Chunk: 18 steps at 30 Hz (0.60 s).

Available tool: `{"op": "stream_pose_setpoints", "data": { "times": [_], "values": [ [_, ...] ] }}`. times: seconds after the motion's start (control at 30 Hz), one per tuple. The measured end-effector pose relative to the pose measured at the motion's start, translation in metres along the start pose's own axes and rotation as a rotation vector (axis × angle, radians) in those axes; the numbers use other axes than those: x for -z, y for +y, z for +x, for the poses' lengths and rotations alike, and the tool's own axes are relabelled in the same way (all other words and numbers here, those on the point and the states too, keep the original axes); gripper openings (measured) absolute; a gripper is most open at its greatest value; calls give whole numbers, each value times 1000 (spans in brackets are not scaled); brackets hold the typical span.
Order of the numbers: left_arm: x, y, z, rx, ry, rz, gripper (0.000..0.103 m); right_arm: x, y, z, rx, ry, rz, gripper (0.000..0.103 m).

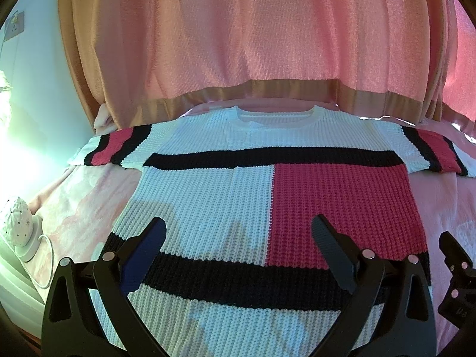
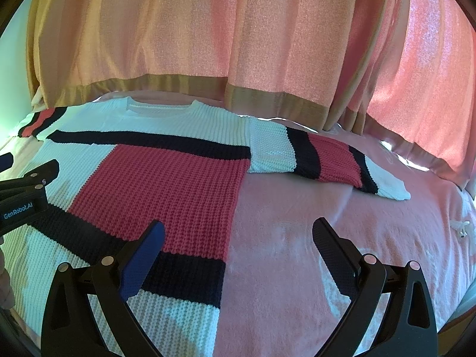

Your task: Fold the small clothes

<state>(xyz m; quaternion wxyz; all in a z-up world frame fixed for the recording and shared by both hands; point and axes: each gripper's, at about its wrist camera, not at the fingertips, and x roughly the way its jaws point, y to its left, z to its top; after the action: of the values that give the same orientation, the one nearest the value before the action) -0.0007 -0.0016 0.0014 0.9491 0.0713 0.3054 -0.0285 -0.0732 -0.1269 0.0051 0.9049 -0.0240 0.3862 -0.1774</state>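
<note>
"GenRobot.AI" reads on the left gripper (image 2: 26, 184); its jaws gape wide over the sweater (image 1: 208, 196), gripping nothing. The right gripper (image 2: 238, 235) gapes wide too, empty, above the sweater's edge on the bed (image 2: 297, 208).

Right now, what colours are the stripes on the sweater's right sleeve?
Black, red, black, then white at the cuff on the right sleeve; clearest in the right wrist view.

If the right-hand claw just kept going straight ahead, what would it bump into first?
Probably the pink bedspread, just beside the sweater. The open right gripper points down onto bare blanket near the sweater's edge, though depth is hard to judge.
</note>
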Motion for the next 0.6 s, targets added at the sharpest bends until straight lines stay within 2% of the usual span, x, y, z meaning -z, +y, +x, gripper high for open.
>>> {"op": "stream_pose_setpoints", "data": {
  "times": [0.07,0.17,0.23,0.3,0.37,0.4,0.5,0.53,0.6],
  "values": [
    [-6,1,-1,19,16,-19,96,-6,-6,-1,1,-18,2,98],
    [-23,5,-3,64,49,-61,96,-28,-39,2,-1,-30,52,98],
    [-39,7,-6,99,72,-87,98,-48,-84,8,-26,-9,139,98],
    [-56,8,-10,139,68,-111,98,-67,-139,17,-15,0,228,98],
    [-69,1,-11,116,32,-91,98,-77,-184,33,9,21,282,98],
    [-73,-3,-9,117,19,-83,98,-77,-214,47,3,54,338,98],
    [-80,-8,3,126,7,-107,98,-57,-284,90,-89,111,550,86],
    [-80,-6,9,121,26,-131,98,-46,-302,104,-119,125,618,79],
    [-80,-7,17,128,56,-141,98,-21,-334,133,-165,175,789,72]
  ]
}}
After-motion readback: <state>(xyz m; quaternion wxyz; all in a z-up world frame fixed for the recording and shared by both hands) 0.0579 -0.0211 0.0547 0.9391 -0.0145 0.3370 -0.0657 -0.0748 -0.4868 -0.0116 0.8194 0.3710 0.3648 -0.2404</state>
